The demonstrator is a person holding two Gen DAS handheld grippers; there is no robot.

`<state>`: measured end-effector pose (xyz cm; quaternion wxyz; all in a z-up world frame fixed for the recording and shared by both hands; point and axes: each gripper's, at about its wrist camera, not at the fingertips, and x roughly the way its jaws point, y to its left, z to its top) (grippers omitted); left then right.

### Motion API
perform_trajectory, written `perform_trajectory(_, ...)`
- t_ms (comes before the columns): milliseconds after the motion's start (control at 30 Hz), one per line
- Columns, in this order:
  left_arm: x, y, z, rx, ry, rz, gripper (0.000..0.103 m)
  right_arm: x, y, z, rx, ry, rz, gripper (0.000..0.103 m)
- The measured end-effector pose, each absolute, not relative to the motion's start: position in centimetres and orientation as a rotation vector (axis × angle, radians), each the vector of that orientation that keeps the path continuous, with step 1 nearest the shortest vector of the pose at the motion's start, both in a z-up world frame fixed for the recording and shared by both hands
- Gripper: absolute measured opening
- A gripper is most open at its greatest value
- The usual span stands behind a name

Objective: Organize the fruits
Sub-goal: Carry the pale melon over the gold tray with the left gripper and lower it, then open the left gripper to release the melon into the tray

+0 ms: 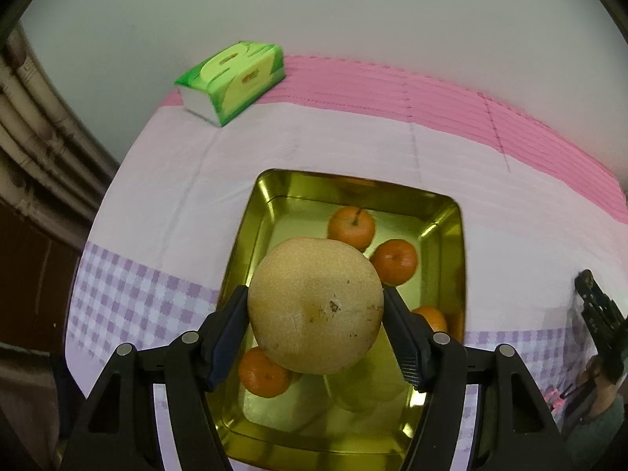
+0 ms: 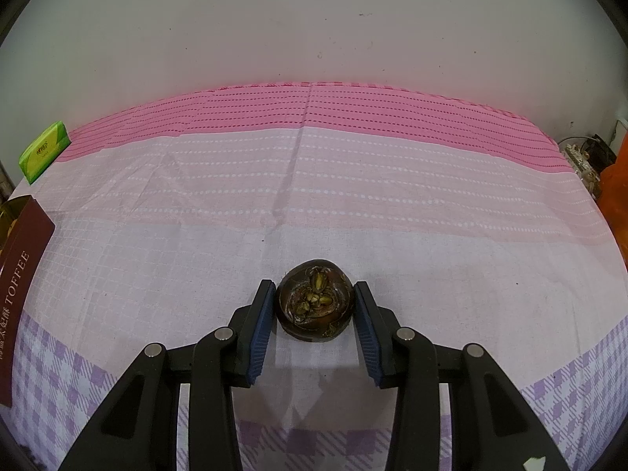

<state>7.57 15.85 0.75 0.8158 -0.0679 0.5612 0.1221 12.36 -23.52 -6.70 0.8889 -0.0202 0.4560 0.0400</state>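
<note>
My left gripper [image 1: 316,310] clamps the pear [image 1: 316,306] directly above the gold tray [image 1: 451,243], free floor at 6 o'clock, while my right gripper [image 2: 313,304] stands open around the mangosteen [image 2: 314,303].

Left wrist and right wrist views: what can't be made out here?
- Left wrist: the gold tray floor and part of two oranges, hidden behind the pear in the left tool.
- Right wrist: whether the right tool touches the mangosteen; the toffee tin, cut off at the left edge.
</note>
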Motion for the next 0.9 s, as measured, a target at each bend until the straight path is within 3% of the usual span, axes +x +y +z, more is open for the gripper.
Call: perform_trajectory(900, 7.4, 18.0, -2.6, -0.152, 1.263, 0.296, 0.068, 12.4, -23.6, -6.7, -0.043, 0.948, 0.081, 0.038)
